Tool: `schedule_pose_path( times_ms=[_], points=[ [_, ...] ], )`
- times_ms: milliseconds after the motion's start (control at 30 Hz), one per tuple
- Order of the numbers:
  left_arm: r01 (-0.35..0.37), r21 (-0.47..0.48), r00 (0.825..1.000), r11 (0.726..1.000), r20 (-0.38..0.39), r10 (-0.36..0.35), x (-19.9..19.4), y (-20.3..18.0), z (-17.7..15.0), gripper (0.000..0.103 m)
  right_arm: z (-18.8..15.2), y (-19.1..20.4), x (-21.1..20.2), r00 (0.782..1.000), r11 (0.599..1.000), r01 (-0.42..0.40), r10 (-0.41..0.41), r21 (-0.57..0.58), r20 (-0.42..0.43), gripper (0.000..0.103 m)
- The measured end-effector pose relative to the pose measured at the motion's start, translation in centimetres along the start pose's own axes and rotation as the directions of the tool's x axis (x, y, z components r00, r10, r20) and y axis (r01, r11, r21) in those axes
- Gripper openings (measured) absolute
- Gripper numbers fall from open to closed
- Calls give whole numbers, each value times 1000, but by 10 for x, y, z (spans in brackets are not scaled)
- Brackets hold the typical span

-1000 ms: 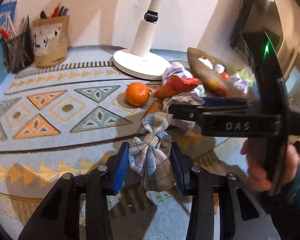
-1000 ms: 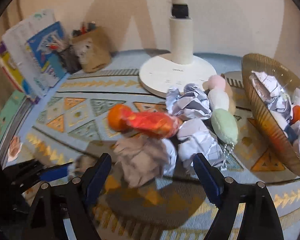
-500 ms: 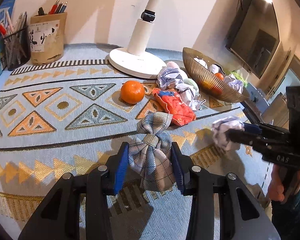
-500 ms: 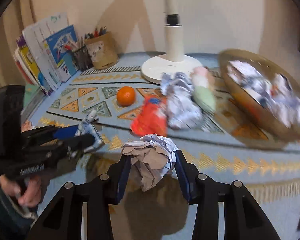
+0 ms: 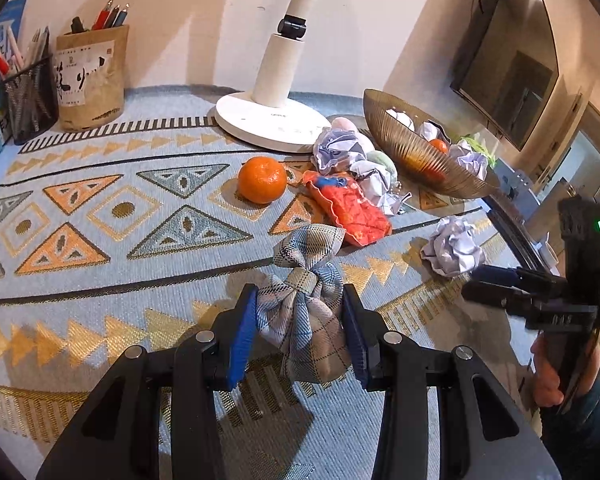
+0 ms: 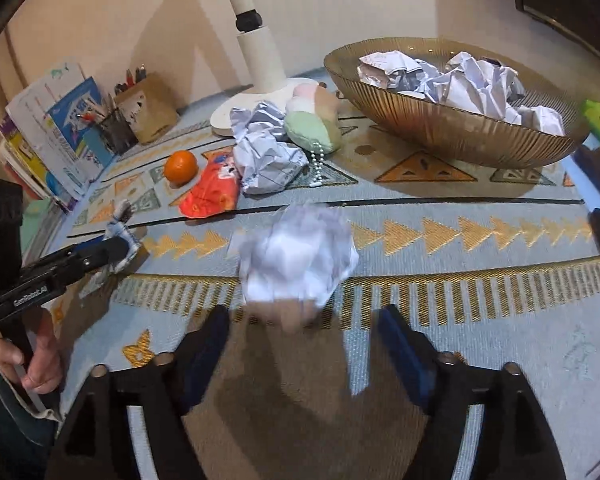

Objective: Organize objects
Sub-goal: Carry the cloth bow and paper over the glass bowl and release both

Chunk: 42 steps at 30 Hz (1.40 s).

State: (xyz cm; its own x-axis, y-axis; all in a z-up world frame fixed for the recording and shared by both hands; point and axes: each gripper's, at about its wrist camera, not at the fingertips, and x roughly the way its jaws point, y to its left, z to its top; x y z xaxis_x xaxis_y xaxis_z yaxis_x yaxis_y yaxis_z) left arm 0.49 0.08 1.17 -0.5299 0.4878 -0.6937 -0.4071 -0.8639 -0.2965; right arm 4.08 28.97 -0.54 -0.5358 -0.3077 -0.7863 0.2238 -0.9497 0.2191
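My left gripper (image 5: 300,332) is shut on a plaid cloth pouch (image 5: 306,308) low over the patterned mat (image 5: 100,208); it shows at the left of the right wrist view (image 6: 120,240). My right gripper (image 6: 304,340) is open, and a crumpled paper ball (image 6: 296,256) lies loose just ahead of its fingers; the ball also shows in the left wrist view (image 5: 452,246). A gold ribbed bowl (image 6: 440,124) at the back right holds several paper balls. An orange (image 5: 262,179), a red packet (image 5: 348,210) and more crumpled paper (image 5: 340,148) lie mid-mat.
A white lamp base (image 5: 272,120) stands at the back. Pen holders (image 5: 90,80) and books (image 6: 48,136) are at the far left. A plush toy (image 6: 312,120) lies beside the bowl. The table edge runs along the right in the left wrist view.
My right gripper closed on a paper ball, carried it toward the table's front right, then opened and let it go. My left gripper kept holding the pouch.
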Motion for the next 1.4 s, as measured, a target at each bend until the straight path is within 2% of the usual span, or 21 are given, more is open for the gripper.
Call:
schedule_pose_path(
  times_ms=[200,267,333,367,400,533,600,633,700,767,833,867,933,1000,1100,1200,1333,1400],
  points=[
    [4,-10,1000,1000,-8,-5,1,3,1,38,20,-16,10,996,984,-85,83,159,17,83],
    [6,-2,1000,1000,-5,-6,1,2,1,38,25,-12,12,997,987,-73,70,142,26,83],
    [5,8,1000,1000,-5,-5,1,0,1,38,25,-8,17,999,992,-25,22,122,25,81],
    [4,10,1000,1000,-6,-4,1,0,1,38,24,-8,16,999,993,-11,6,118,40,74],
    [1,12,1000,1000,-10,-1,2,0,1,38,23,-7,15,999,993,-21,16,116,47,57],
    [-30,18,999,999,-21,30,3,-4,1,38,19,-8,3,992,992,-63,51,108,111,57],
    [-65,39,997,997,-35,67,4,-13,2,38,16,-8,-13,977,991,-108,91,82,191,57],
    [-65,50,997,997,-41,67,3,-20,3,38,14,-8,-18,975,991,-111,93,79,204,57],
    [-36,78,999,996,-27,39,-3,-41,13,38,10,-10,-24,980,994,-84,71,65,186,57],
    [4,104,1000,995,8,-5,-10,-66,33,38,11,-13,-40,977,998,-52,44,37,209,57],
    [45,156,997,987,53,-54,-13,-98,62,38,22,-22,-72,955,1000,-6,3,9,297,57],
    [50,177,995,983,71,-63,-12,-111,76,38,32,-30,-92,934,1000,13,-14,5,356,57],
    [48,220,992,974,105,-73,-4,-139,109,38,53,-44,-117,906,999,30,-35,19,421,57],
    [39,249,988,968,133,-74,10,-159,133,38,79,-66,-138,872,994,74,-105,83,479,57],
    [37,221,988,975,138,-69,48,-175,163,38,111,-102,-150,833,975,86,-184,207,521,57],
    [37,204,989,978,132,-65,80,-178,178,38,132,-135,-141,820,955,39,-198,293,537,57],
    [41,213,993,976,99,-64,112,-182,182,38,151,-156,-108,829,940,83,-250,331,500,57],
    [45,207,995,977,83,-63,126,-182,183,41,154,-163,-87,833,932,138,-293,336,470,58]
  ],
)
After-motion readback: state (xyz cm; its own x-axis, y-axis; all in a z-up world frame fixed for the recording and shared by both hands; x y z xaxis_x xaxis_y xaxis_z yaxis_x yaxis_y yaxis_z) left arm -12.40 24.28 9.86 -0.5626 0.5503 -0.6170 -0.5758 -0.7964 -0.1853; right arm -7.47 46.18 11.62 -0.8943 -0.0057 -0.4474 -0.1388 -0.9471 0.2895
